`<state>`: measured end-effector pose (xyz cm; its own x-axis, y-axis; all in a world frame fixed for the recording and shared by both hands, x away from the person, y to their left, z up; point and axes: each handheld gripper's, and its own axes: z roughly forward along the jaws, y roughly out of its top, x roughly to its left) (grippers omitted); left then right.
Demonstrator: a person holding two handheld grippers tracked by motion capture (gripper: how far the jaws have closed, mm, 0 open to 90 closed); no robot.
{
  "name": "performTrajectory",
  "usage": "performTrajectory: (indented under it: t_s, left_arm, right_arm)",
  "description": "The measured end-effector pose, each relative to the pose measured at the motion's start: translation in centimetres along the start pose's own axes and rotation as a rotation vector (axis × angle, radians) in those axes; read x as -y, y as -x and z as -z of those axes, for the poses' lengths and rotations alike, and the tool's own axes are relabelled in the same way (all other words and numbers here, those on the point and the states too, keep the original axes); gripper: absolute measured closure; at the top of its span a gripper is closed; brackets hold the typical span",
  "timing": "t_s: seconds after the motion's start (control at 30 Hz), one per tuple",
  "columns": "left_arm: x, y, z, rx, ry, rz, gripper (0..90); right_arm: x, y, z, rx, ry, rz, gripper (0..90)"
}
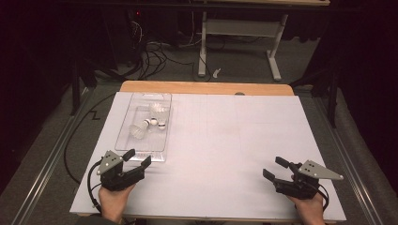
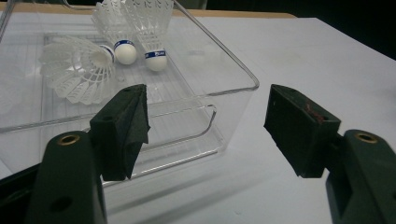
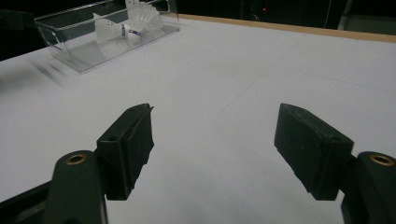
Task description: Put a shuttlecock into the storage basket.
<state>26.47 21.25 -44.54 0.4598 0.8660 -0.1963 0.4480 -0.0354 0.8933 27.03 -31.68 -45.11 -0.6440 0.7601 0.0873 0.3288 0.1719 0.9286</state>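
Holding three shuttlecocks [image 2: 116, 42], one clear box [image 2: 233, 100] sits before two wide-open, empty grippers [image 1: 139, 158] [image 1: 276, 168].

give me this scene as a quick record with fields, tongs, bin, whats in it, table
left tongs: open, at the near end of the bin, holding nothing
right tongs: open, over bare table at the near right, holding nothing
bin: clear plastic, far left of the table
contents: three white shuttlecocks, two with blue bands at the cork
table: white top, wooden far edge
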Motion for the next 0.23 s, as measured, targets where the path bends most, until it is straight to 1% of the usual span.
performTrajectory:
  t_s: [0.23]
  left_arm:
    - [0.0,-0.03,0.16,0.003,0.009,0.002,31.3]
  right_arm:
    - [0.0,0.06,0.08,0.004,0.003,0.003,28.3]
